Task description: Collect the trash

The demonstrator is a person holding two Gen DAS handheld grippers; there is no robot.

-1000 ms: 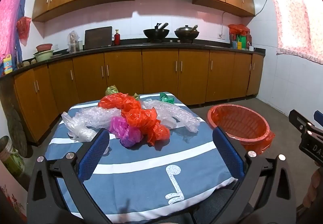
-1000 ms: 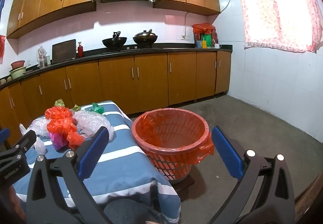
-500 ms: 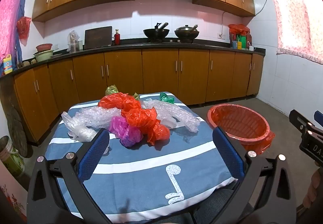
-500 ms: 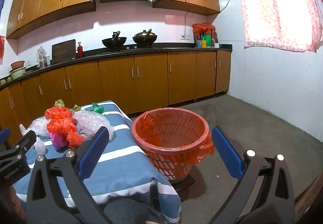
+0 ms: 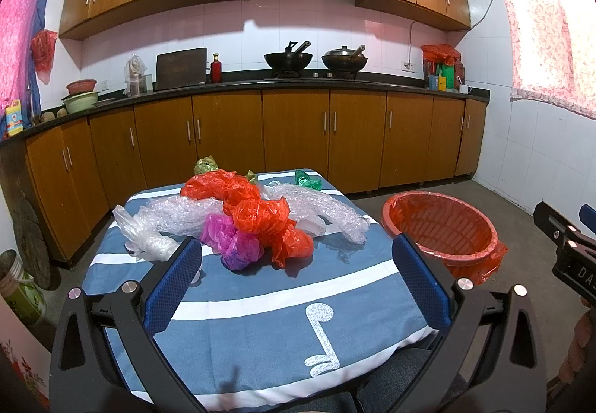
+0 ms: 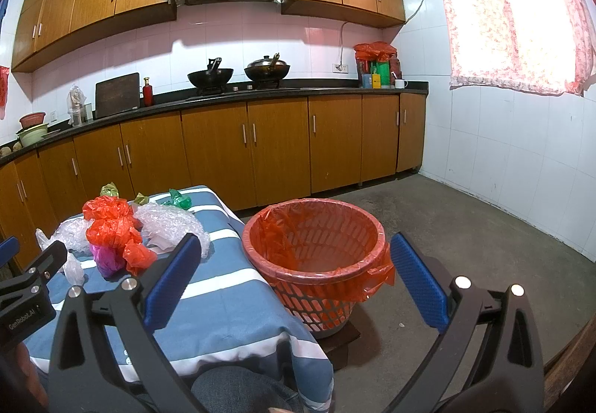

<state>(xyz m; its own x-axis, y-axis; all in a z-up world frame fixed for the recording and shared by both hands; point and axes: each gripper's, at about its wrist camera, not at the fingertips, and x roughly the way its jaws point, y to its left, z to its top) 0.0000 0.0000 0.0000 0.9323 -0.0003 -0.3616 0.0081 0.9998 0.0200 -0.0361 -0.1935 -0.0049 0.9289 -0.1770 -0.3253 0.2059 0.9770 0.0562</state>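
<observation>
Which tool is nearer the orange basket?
Right. The right tool points straight at the orange basket, framing it between open fingers. The left tool faces the table's trash pile, basket off to its right.

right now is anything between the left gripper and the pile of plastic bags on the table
Nothing visible. The left gripper is open, with only bare striped tablecloth between it and the plastic bags.

- The left gripper had black angular arms, blue textured pads and silver round screws.
- The right gripper matched it, with blue pads.
- White lettering marked each gripper's black side block.
- Dark denim-like cloth lay below the grippers.
</observation>
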